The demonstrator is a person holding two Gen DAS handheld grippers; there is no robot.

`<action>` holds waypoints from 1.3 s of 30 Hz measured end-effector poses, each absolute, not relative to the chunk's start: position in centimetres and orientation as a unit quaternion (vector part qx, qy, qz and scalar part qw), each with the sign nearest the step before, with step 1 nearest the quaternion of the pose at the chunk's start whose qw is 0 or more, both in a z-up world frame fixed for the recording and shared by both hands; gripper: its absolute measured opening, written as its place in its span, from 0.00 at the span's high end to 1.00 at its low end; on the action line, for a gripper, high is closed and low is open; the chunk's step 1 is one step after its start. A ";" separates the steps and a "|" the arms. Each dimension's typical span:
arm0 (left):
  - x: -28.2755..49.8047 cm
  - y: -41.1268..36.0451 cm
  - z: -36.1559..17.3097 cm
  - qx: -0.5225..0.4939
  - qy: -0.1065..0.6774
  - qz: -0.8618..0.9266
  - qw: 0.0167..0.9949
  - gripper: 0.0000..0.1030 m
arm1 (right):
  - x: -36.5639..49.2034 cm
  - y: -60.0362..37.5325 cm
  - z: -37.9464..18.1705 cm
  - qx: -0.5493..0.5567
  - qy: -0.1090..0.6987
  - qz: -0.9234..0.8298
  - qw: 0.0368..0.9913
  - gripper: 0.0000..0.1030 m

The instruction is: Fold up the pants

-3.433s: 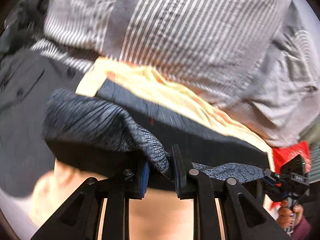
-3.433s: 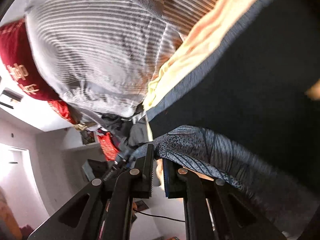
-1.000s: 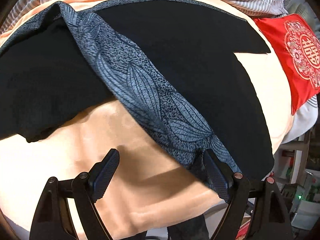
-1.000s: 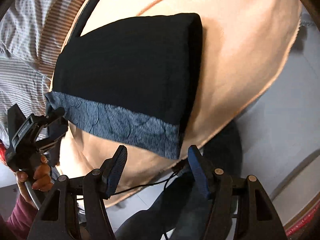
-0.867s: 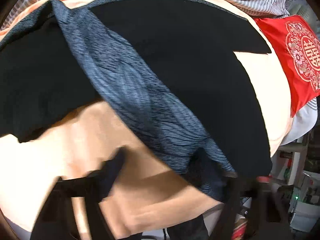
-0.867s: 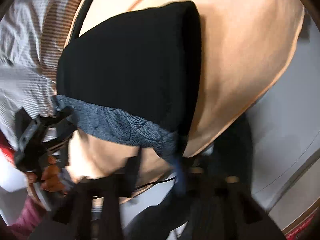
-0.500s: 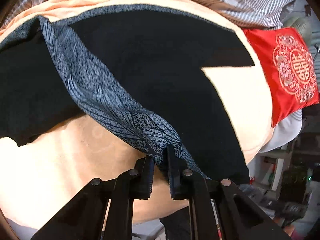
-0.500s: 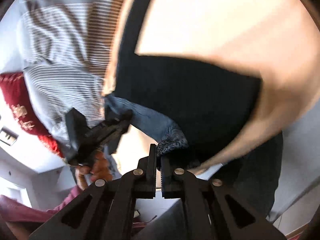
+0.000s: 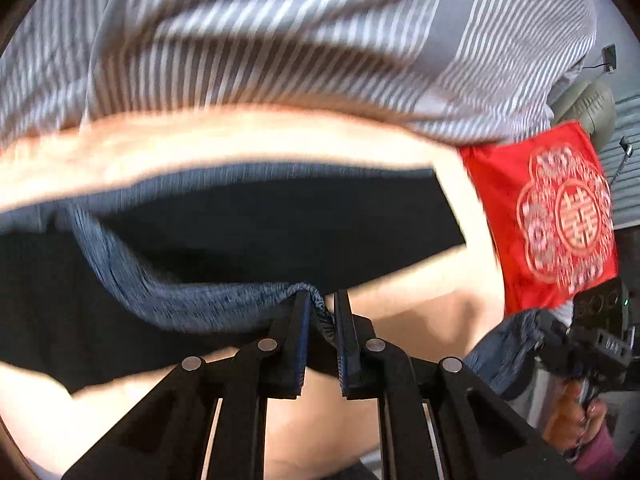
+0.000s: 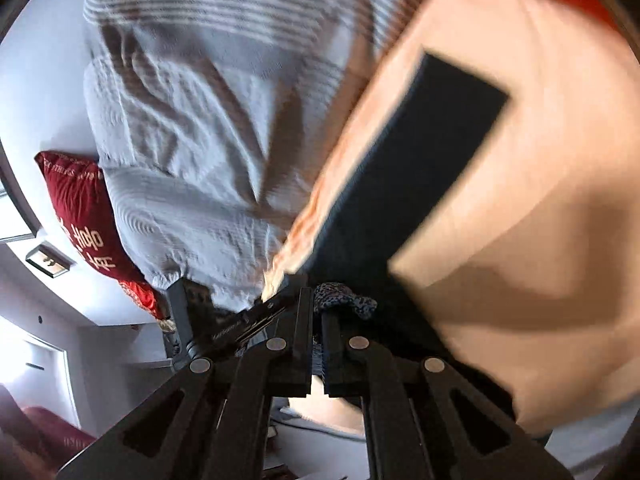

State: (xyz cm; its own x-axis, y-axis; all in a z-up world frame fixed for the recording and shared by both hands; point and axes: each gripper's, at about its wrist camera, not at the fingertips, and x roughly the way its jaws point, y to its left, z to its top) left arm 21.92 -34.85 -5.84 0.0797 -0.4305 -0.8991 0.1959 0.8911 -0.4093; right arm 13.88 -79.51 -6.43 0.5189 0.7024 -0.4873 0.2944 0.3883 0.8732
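Note:
The black pants (image 9: 280,232) with a grey-blue leaf-patterned waistband (image 9: 168,296) lie on a peach blanket (image 9: 416,300). My left gripper (image 9: 320,312) is shut on the waistband's edge and holds it lifted off the blanket. My right gripper (image 10: 316,312) is shut on another bunch of the patterned waistband (image 10: 344,298), with the black pants (image 10: 404,184) stretching away from it. The right gripper also shows at the right edge of the left wrist view (image 9: 576,344), with cloth hanging from it.
A grey striped duvet (image 9: 280,40) lies behind the blanket. A red embroidered cushion (image 9: 560,216) sits at the right. In the right wrist view a dark red pillow (image 10: 84,216) and the striped bedding (image 10: 192,152) lie to the left, with the room's white walls below.
Both grippers were open a second ago, closed on the waistband half a second ago, and have since lifted it and swung toward the striped bedding.

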 end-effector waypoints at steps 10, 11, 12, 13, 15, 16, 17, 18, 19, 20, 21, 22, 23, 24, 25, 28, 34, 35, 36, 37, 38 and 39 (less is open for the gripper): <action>30.9 -36.8 -7.0 -0.041 0.612 -0.135 0.778 0.87 | 27.9 -86.3 -10.3 0.476 0.519 0.115 0.701 0.97; 30.9 -36.6 -7.2 -0.039 0.610 -0.127 0.781 0.87 | 29.4 -86.7 -11.3 0.466 0.528 0.109 0.701 0.97; 30.5 -36.6 -7.4 -0.035 0.610 -0.122 0.782 0.87 | 30.5 -86.9 -12.3 0.460 0.536 0.102 0.701 0.97; 30.2 -36.4 -7.7 -0.029 0.613 -0.117 0.781 0.87 | 31.4 -87.0 -12.8 0.458 0.540 0.098 0.699 0.97; 29.3 -36.1 -8.8 -0.013 0.625 -0.107 0.773 0.87 | 32.9 -87.3 -14.5 0.445 0.557 0.085 0.696 0.93; 28.6 -36.0 -9.5 -0.003 0.634 -0.100 0.767 0.87 | 33.7 -87.3 -15.3 0.428 0.573 0.074 0.695 0.92; 28.0 -36.0 -10.4 0.005 0.644 -0.094 0.759 0.87 | 34.2 -87.2 -15.6 0.408 0.585 0.065 0.698 0.92; 27.4 -36.0 -11.4 0.012 0.655 -0.089 0.750 0.87 | 34.4 -87.1 -15.5 0.385 0.596 0.057 0.703 0.89; 26.9 -36.0 -12.2 0.017 0.663 -0.084 0.744 0.87 | 34.7 -86.9 -15.1 0.359 0.603 0.054 0.711 0.77; 26.4 -36.0 -13.1 0.022 0.669 -0.078 0.739 0.87 | 34.8 -86.6 -13.9 0.320 0.601 0.055 0.730 0.68; 25.9 -36.0 -14.0 0.025 0.676 -0.072 0.733 0.87 | 34.7 -86.4 -12.9 0.287 0.597 0.053 0.747 0.46; 25.7 -36.1 -14.7 0.026 0.682 -0.067 0.728 0.87 | 34.5 -86.1 -11.6 0.242 0.588 0.051 0.770 0.35; 25.4 -36.1 -15.3 0.026 0.684 -0.063 0.726 0.87 | 34.3 -86.0 -11.0 0.215 0.582 0.055 0.782 0.35; 25.3 -36.2 -15.7 0.028 0.684 -0.057 0.727 0.87 | 34.2 -85.8 -10.8 0.198 0.585 0.062 0.784 0.35; 25.3 -36.3 -16.0 0.029 0.683 -0.052 0.728 0.87 | 34.2 -85.8 -11.1 0.190 0.596 0.070 0.777 0.36; 25.7 -36.4 -16.3 0.028 0.682 -0.040 0.729 0.87 | 34.6 -85.4 -13.5 0.192 0.631 0.088 0.746 0.61; 27.7 -36.5 -16.0 0.035 0.680 -0.030 0.732 0.87 | 35.1 -85.5 -14.9 0.178 0.635 0.044 0.750 0.92; 27.9 -36.6 -16.2 0.032 0.683 -0.025 0.729 0.87 | 35.1 -86.3 -15.5 0.199 0.641 0.037 0.740 0.92; 28.2 -36.5 -16.2 0.026 0.683 -0.022 0.730 0.87 | 35.1 -87.0 -15.9 0.220 0.644 0.033 0.732 0.91; 28.3 -36.5 -16.0 0.023 0.680 -0.022 0.733 0.87 | 35.0 -87.5 -15.8 0.236 0.641 0.030 0.730 0.84; 28.4 -36.6 -15.9 0.025 0.677 -0.024 0.735 0.87 | 34.5 -88.1 -15.1 0.237 0.633 0.019 0.736 0.81; 28.3 -36.8 -16.0 0.031 0.676 -0.026 0.736 0.87 | 34.1 -88.4 -14.2 0.230 0.624 0.010 0.747 0.79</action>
